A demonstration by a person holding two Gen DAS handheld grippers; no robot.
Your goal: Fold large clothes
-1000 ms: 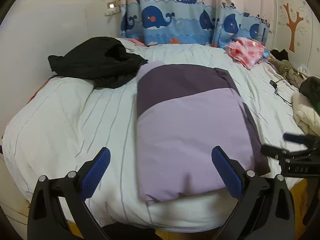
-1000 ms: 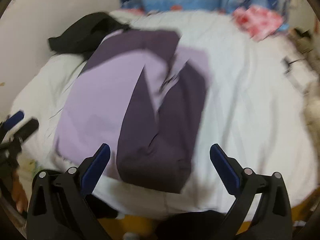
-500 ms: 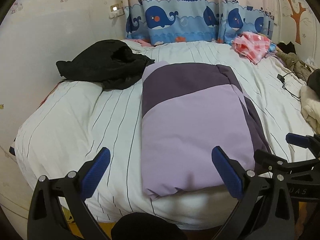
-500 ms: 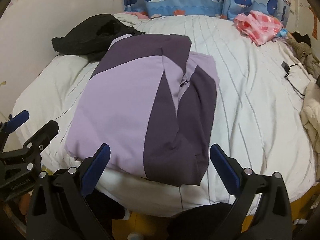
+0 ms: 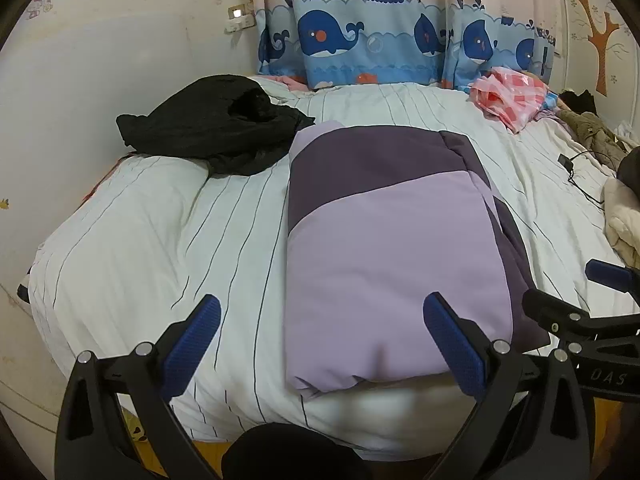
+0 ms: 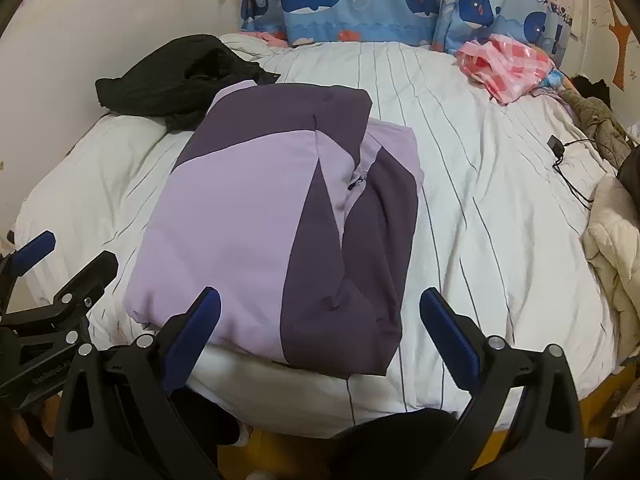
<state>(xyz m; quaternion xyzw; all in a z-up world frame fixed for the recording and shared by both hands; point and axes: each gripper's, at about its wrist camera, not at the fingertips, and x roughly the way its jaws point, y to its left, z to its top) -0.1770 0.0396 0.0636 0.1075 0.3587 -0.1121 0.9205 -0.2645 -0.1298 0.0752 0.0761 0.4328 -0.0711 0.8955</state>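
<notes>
A large lilac and dark purple garment (image 5: pixel 392 240) lies folded into a long rectangle on the striped white bed (image 5: pixel 140 240); it also shows in the right wrist view (image 6: pixel 256 220), with its dark purple side to the right. My left gripper (image 5: pixel 320 344) is open and empty, held above the bed's near edge at the garment's left bottom corner. My right gripper (image 6: pixel 320 336) is open and empty, above the garment's near end. Each gripper shows at the side of the other's view: the right one (image 5: pixel 592 308), the left one (image 6: pixel 52 276).
A black garment (image 5: pixel 212 128) lies heaped at the back left, touching the folded one. A pink checked cloth (image 5: pixel 512 96) lies at the back right. More clothes (image 6: pixel 616 240) and a cable (image 6: pixel 568 164) lie along the right edge. A whale-print curtain (image 5: pixel 380 48) hangs behind the bed.
Both grippers have pulled back and up from the garment, staying open. The view has steadied and the garment lies still, unchanged in shape.
</notes>
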